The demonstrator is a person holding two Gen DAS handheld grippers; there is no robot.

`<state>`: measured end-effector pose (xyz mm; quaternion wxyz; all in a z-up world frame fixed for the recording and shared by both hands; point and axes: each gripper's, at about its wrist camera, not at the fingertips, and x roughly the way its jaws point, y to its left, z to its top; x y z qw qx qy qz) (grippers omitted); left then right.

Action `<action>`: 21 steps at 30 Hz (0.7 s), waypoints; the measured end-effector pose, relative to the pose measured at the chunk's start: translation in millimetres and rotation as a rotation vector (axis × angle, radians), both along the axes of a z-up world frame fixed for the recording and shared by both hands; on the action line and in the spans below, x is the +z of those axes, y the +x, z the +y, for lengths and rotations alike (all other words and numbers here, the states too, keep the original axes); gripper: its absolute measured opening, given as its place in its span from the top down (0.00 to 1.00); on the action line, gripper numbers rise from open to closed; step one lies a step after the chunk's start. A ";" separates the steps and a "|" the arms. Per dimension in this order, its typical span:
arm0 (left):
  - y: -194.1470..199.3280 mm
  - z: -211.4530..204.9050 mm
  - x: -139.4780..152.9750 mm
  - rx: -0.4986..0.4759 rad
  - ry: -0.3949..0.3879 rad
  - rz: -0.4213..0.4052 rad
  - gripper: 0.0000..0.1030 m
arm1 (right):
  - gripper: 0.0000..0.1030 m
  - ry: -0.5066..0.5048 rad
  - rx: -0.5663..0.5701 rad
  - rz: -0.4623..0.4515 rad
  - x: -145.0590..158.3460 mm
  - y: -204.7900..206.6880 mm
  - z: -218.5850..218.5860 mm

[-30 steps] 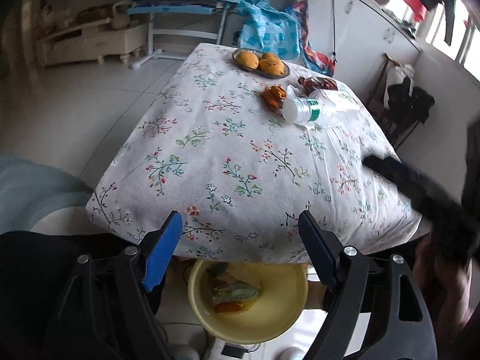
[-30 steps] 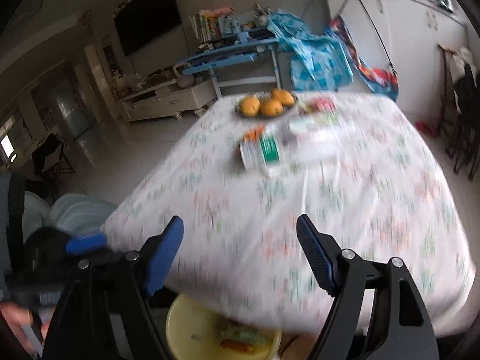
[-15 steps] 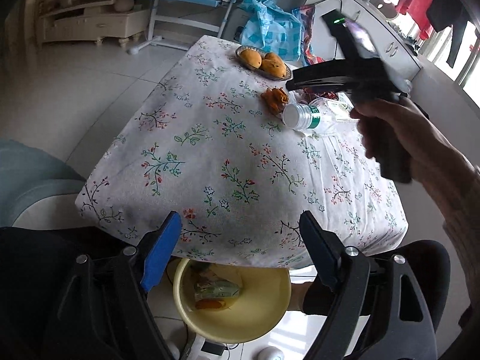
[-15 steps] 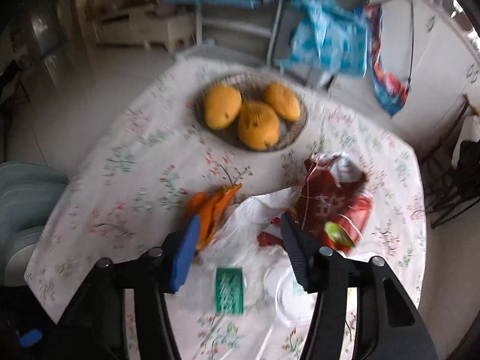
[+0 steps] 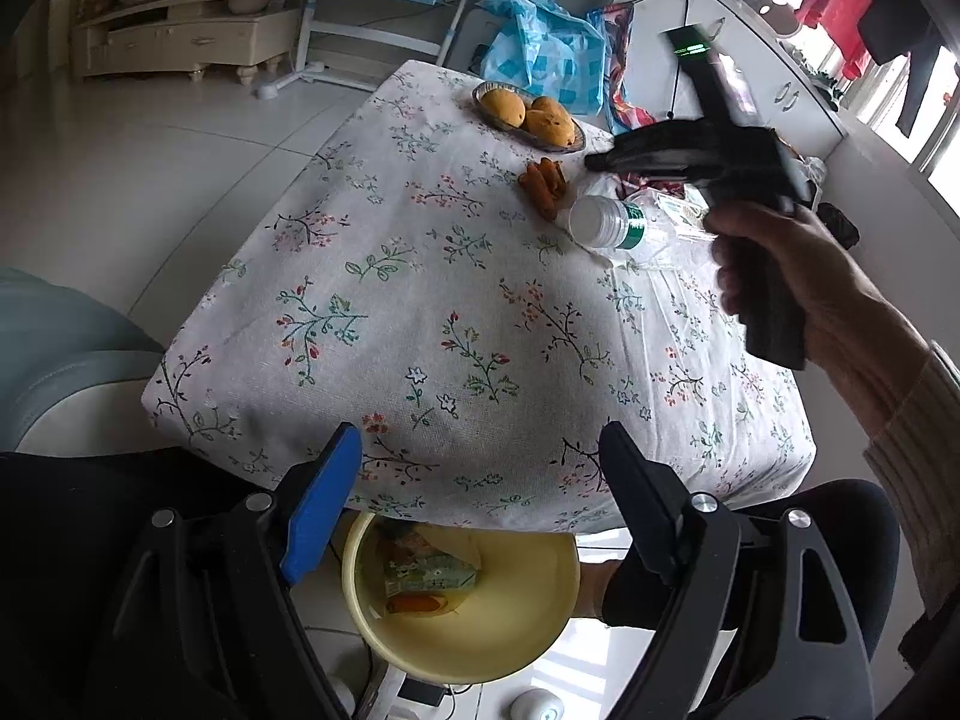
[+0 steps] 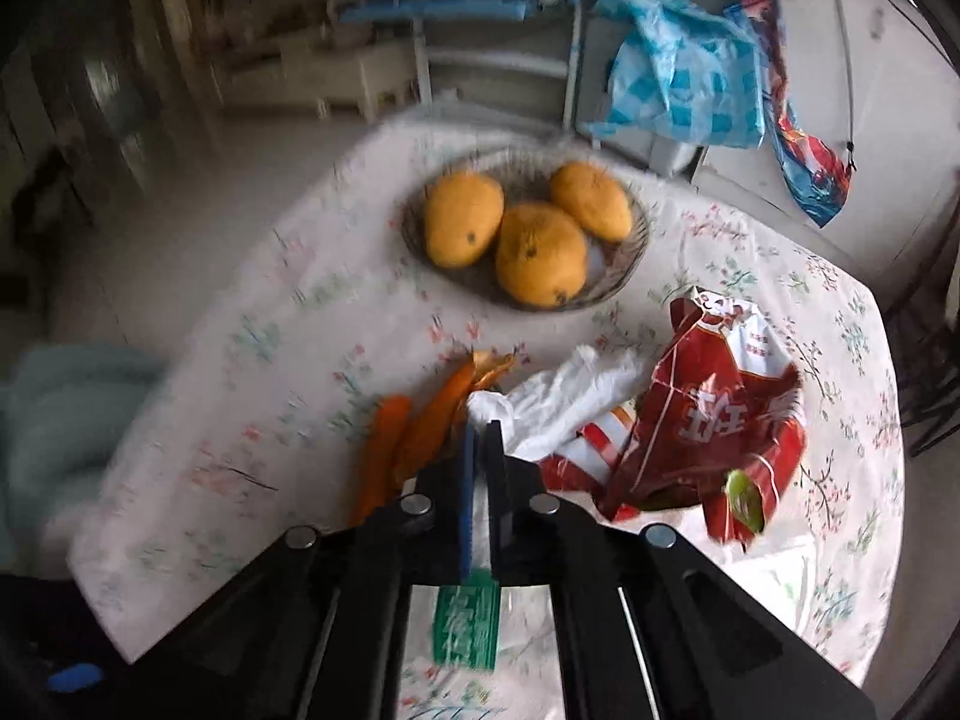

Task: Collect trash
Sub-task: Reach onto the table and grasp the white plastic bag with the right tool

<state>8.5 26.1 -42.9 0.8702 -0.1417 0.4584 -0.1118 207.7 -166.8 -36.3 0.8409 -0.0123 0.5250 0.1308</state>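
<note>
My right gripper is shut on the white plastic bag at its near end, above the plastic bottle with a green label. Orange peels lie just left of it and a red snack wrapper just right. In the left wrist view the right gripper reaches over the bottle and the peels. My left gripper is open and empty at the table's near edge, above a yellow basin on the floor that holds a green carton and some trash.
A basket with three mangoes stands at the far side of the flower-print tablecloth. A blue bag hangs on a rack behind the table. A pale blue chair stands to the left.
My right gripper moved forward over the table to the trash pile and closed on the white bag. The left gripper stayed open above the basin.
</note>
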 end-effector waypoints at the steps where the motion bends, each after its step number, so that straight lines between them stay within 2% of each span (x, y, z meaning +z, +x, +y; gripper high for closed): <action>1: 0.2 -1.1 -0.3 -0.002 0.003 0.000 0.24 | 0.97 0.045 -0.013 -0.020 8.1 -4.3 -4.8; 3: 0.0 -2.2 0.0 -0.004 0.011 -0.001 0.24 | 0.97 0.098 -0.032 -0.055 21.4 -9.8 -10.5; 9: -0.8 -3.1 0.0 -0.003 0.028 -0.009 0.24 | 0.97 0.365 -0.019 -0.160 70.6 -39.9 -28.8; 12: -0.1 0.7 0.2 0.010 0.019 -0.009 0.24 | 0.97 0.424 0.001 -0.162 78.5 -63.8 -33.9; 16: 0.1 1.0 -0.9 0.017 0.025 -0.007 0.24 | 0.97 0.414 0.002 -0.111 63.9 -97.5 -46.8; 18: -0.2 -0.7 -1.5 0.015 0.035 -0.007 0.24 | 0.97 0.351 0.003 -0.087 54.7 -112.0 -52.0; 19: 0.0 -2.6 -2.1 0.013 0.045 -0.006 0.24 | 0.97 0.276 0.012 -0.063 43.9 -120.7 -51.3; 21: 0.7 -5.2 -3.1 0.008 0.060 -0.003 0.24 | 0.97 0.190 0.031 -0.020 29.4 -129.9 -52.5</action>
